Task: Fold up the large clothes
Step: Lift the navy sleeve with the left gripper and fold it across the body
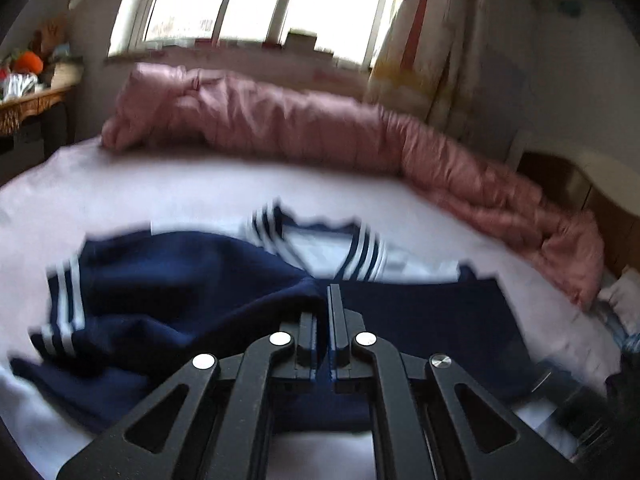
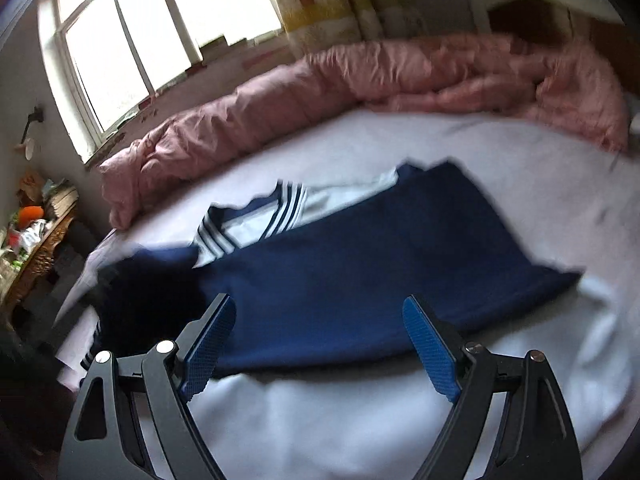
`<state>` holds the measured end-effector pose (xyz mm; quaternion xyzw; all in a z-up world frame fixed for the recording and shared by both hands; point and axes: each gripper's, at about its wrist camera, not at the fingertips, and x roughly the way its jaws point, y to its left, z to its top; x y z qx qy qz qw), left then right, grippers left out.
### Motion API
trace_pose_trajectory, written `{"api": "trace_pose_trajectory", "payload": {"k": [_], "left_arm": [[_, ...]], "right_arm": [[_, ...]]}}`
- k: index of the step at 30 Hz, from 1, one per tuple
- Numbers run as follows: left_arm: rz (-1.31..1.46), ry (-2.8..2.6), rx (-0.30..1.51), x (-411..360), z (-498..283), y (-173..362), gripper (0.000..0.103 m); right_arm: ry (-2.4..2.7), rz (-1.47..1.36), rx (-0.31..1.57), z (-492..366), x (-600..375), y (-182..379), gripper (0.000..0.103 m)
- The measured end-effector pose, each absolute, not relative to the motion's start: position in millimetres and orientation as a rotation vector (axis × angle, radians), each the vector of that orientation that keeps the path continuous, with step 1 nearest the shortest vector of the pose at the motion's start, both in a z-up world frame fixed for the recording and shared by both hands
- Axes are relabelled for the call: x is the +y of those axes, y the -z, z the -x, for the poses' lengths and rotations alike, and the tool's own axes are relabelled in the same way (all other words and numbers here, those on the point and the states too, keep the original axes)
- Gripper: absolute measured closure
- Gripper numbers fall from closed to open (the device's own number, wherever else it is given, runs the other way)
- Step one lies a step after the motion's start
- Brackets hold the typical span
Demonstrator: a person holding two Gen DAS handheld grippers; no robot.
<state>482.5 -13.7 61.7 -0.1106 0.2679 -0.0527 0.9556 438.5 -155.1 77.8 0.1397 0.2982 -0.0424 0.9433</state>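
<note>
A navy garment (image 1: 180, 280) with a white collar panel (image 1: 320, 248) and striped white trim lies on the white bed sheet (image 1: 160, 192). My left gripper (image 1: 325, 292) is shut, and a raised fold of the navy cloth runs up to its fingertips from the left and looks pinched there. In the right wrist view the garment (image 2: 360, 260) stretches from lower left to upper right. My right gripper (image 2: 318, 304) hangs open over the garment's near edge, with nothing between its blue pads (image 2: 208, 352). A dark blur at the garment's left end hides that part.
A rumpled pink duvet (image 1: 280, 120) runs along the far side of the bed (image 2: 360, 76), below the window (image 1: 256, 0). A cluttered wooden side table (image 2: 40, 240) stands at the left. A curtain (image 1: 424, 40) hangs at the right of the window. Bare sheet (image 2: 320, 420) lies near me.
</note>
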Motion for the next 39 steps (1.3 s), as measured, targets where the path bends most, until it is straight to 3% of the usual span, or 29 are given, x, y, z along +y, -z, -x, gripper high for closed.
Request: {"api": "trace_pose_trajectory", "payload": {"k": [2,3,13,22,27,34,35,37,38,39], "left_arm": [[0.210,0.126,0.618,-12,-480,-46,0.074],[0.206,0.127,0.635,-10,-475,-43,0.056],[0.232,0.012,0.400,49,-390,-86,0.025],[0.511,-0.105,0.525,150,-426,-49,0.026],[0.578,-0.114,0.554,160,-427,-38,0.027],[0.605,-0.138,0.728,163,-449,-8,0.028],[0.616,-0.148,0.730,164,-449,-5,0.031],[0.615,-0.164,0.716,164,-448,-3,0.053],[0.610,-0.170,0.707,163,-446,-4,0.058],[0.611,-0.166,0.688,163,-443,-6,0.072]], "right_arm": [[0.117,-0.259,0.591,-437,-156,-82,0.016],[0.115,-0.264,0.597,-439,-158,-82,0.016],[0.081,-0.318,0.647,-445,-165,-83,0.016],[0.069,-0.247,0.625,-444,-148,-88,0.016],[0.019,-0.295,0.643,-446,-147,-87,0.016],[0.028,-0.292,0.655,-449,-144,-82,0.016],[0.021,-0.309,0.656,-449,-145,-82,0.016],[0.011,-0.327,0.657,-449,-147,-81,0.016],[0.015,-0.325,0.656,-449,-148,-81,0.016],[0.025,-0.317,0.655,-449,-148,-81,0.016]]}}
